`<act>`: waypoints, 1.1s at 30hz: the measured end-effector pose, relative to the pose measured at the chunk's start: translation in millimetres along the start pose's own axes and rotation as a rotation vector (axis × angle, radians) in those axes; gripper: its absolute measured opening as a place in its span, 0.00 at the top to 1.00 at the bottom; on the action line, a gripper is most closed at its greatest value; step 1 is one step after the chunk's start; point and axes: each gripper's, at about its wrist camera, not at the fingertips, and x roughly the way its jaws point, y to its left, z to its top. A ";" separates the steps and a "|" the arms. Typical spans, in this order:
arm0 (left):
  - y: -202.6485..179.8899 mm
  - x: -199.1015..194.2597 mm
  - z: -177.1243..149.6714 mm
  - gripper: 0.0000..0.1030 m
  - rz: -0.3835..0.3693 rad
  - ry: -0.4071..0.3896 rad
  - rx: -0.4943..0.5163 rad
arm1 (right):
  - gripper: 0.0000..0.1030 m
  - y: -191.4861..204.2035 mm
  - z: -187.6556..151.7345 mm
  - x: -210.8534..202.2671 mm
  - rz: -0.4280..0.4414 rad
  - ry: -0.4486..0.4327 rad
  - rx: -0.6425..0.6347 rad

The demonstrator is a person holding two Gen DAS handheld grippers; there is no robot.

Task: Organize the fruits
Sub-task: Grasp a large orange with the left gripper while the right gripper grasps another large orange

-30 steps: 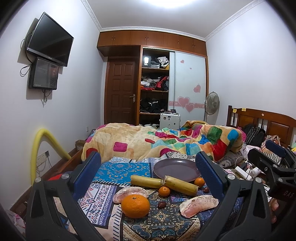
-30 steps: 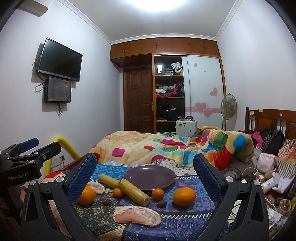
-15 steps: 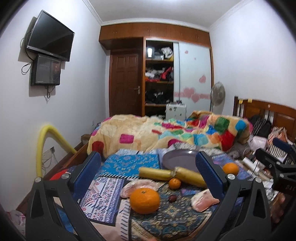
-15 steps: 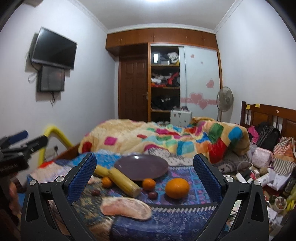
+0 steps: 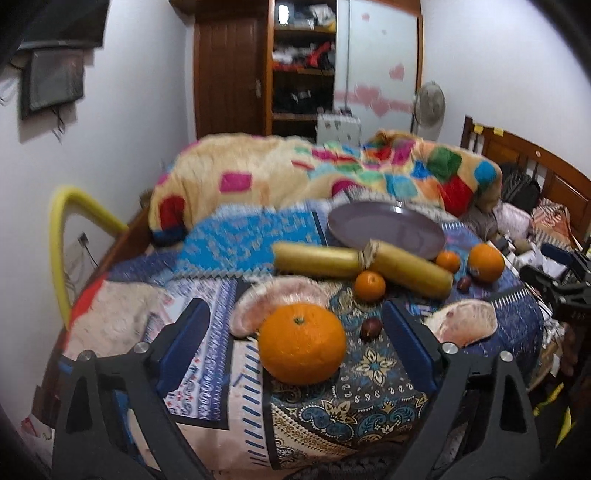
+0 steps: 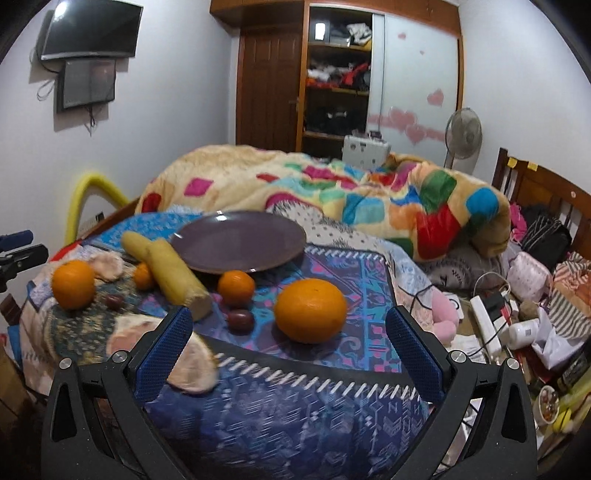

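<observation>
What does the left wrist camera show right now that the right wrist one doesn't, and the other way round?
Only the left wrist view shows both pomelo pieces whole: the near piece and the right piece.

Only the right wrist view shows the pink plush, the power strip and the TV clearly.

Both show the empty purple plate, the sugarcane, two big oranges, and each view's own gripper open, holding nothing: left gripper, right gripper.

the left tongs (image 5: pixel 291 332) are spread wide, blue-padded fingers (image 5: pixel 183 345) far apart with nothing clamped, tilted down toward the bed. the right tongs (image 6: pixel 291 343) gape just as wide, also gripping nothing, pitched downward. each shows at the edge of the other's view: right (image 5: pixel 561 291), left (image 6: pixel 18 254).
</observation>
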 end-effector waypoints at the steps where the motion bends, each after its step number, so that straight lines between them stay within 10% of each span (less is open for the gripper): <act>1: 1.4 6.6 -0.6 0.09 -0.005 0.025 0.000 | 0.00 -0.9 0.9 4.1 0.000 0.011 -0.004; 16: 2.5 57.8 -6.2 0.30 -0.065 0.186 0.004 | 0.27 -10.7 10.1 69.0 0.057 0.197 -0.004; 33: -0.7 59.1 -3.5 0.34 -0.066 0.157 0.035 | 0.38 -24.5 9.6 91.6 0.119 0.286 0.054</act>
